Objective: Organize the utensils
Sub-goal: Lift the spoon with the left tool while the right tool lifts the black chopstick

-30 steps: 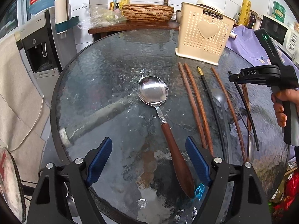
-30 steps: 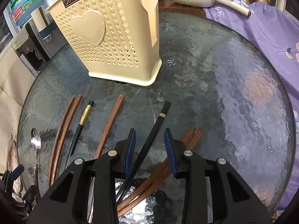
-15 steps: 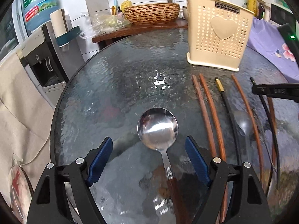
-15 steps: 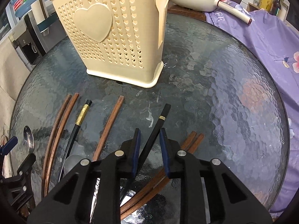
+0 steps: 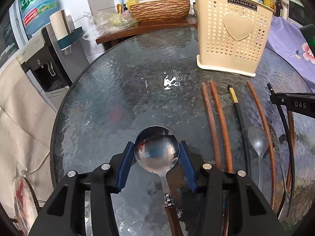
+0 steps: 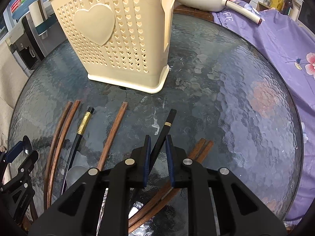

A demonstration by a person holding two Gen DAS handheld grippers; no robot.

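Utensils: a steel soup spoon (image 5: 157, 153) with a dark wooden handle, several brown wooden chopsticks (image 5: 220, 125), two black chopsticks with gold bands, and a clear plastic spoon (image 5: 258, 141), all lying loose on the round glass table (image 5: 118, 90).
Destination: a cream perforated utensil holder (image 5: 232, 33) stands upright at about 1 o'clock in the left wrist view, and at 11 o'clock, close in, in the right wrist view.
Left gripper (image 5: 157, 155): jaws closing around the bowl of the soup spoon; the blue pads sit at either rim of the bowl, touching or just about to, and I cannot tell whether they press yet.
Spoon axis: its handle runs back toward 6 o'clock, under the gripper body, so the grip comes across the bowl's width.
Right gripper (image 6: 158, 153): jaws narrow and closing on a black chopstick (image 6: 167, 125); the stick lies between the pads, a thin gap showing on the right side.
Chopstick axis: its gold-banded end points to 1 o'clock, toward the holder's near corner; the rest runs back under the gripper.
Nearer hand: the right one is much closer to the holder.
In the way: two brown chopsticks (image 6: 198, 151) cross just under the black one at 4 o'clock and might be dragged along.
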